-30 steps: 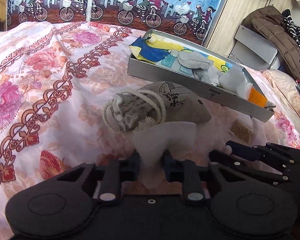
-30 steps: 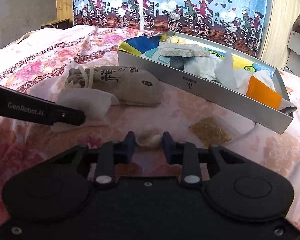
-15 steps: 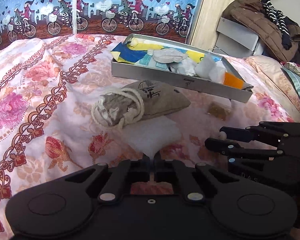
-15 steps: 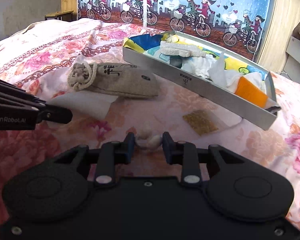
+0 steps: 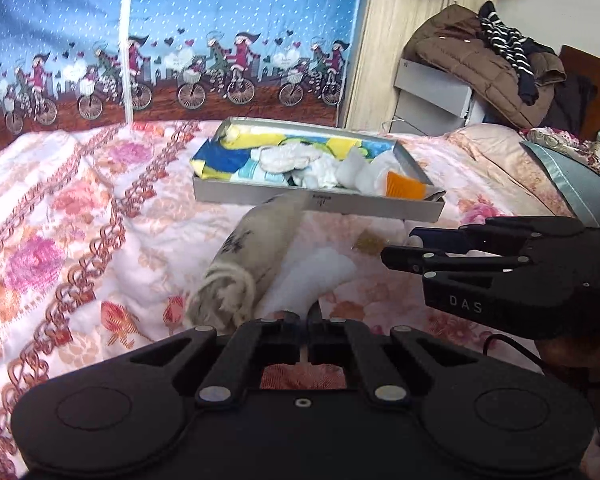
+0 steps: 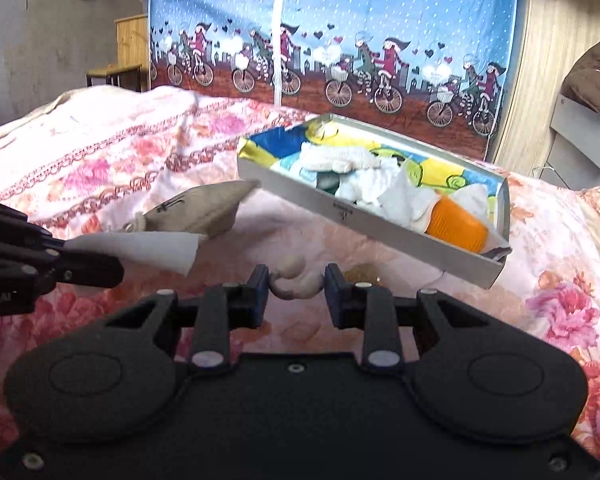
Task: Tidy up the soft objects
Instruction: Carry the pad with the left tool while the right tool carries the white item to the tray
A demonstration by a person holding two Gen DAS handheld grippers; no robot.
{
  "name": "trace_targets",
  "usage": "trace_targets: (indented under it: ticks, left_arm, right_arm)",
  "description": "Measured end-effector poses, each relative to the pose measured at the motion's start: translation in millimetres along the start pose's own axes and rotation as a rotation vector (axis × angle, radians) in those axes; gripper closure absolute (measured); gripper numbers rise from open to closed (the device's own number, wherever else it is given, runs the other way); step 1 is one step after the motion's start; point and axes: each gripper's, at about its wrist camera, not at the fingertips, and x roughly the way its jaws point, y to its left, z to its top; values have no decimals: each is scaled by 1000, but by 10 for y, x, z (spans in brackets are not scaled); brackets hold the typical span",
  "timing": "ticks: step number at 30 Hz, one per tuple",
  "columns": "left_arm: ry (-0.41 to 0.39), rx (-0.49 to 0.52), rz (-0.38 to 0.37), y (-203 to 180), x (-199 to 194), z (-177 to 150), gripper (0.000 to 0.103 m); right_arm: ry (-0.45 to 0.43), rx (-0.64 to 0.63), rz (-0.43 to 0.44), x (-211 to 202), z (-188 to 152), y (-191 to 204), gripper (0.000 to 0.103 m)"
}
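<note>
Left gripper pinches white cloth — soft, creased.

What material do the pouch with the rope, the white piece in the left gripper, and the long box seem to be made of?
Pouch: likely coarse linen or burlap, matte beige weave, twisted cord at its neck.
White piece: probably soft cloth or tissue; thin, matte, limp, pinched in the left gripper.
Box: grey, smooth, faintly shiny walls with sharp folded corners; coated cardboard or thin metal, unclear which.

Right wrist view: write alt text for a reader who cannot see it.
The right gripper pinches a small beige curl above a floral quilt; the left gripper holds a white cloth. Behind lie a pouch and a full grey tray.
</note>
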Motion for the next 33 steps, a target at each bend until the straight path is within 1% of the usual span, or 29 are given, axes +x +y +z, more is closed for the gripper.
trace_targets:
  ticks: [4, 8, 10, 15, 18, 23, 24, 26, 27, 29, 30, 32, 33]
  left_arm:
    - [-37, 61, -1, -123, -157, 150, 101]
    - [-69, 115, -1, -225, -258, 335, 101]
    - [-82, 140, 2, -268, -251, 451, 101]
    - [-114, 149, 2, -301, -80, 752, 101]
    - [-143, 143, -11, -299, 125, 973, 101]
    - [-193, 136, -32, -294, 624, 1364, 101]
    - [-201, 137, -34, -294, 728, 1426, 101]
    - [-216, 122, -44, -279, 960, 1547, 101]
    - [-222, 110, -49, -270, 1097, 1608, 101]
    - [-228, 91, -53, -263, 1331, 1682, 101]
    - [-227, 79, -60, -255, 1452, 1713, 101]
    - [-220, 59, -67, -241, 1665, 1718, 101]
    - [-210, 64, -65, -240, 1764, 1699, 101]
  right_arm:
    - [-40, 22, 0, -88, 43, -88, 80]
    - [-60, 38, -3, -98, 73, -129, 80]
    - [-69, 41, -8, -106, 72, -142, 80]
    - [-108, 52, -31, -172, 101, -247, 80]
    - [-140, 72, -51, -129, 159, -366, 80]
    - [-210, 85, -130, 29, 281, -581, 80]
    - [-223, 105, -148, 84, 306, -646, 80]
    - [-239, 174, -151, 193, 328, -815, 80]
    - [-241, 181, -157, 259, 330, -868, 80]
    - [-245, 180, -179, 395, 351, -953, 80]
    - [-253, 196, -176, 459, 361, -1008, 80]
    - [-267, 224, -174, 599, 388, -1103, 80]
    - [-275, 226, -179, 679, 380, -1128, 80]
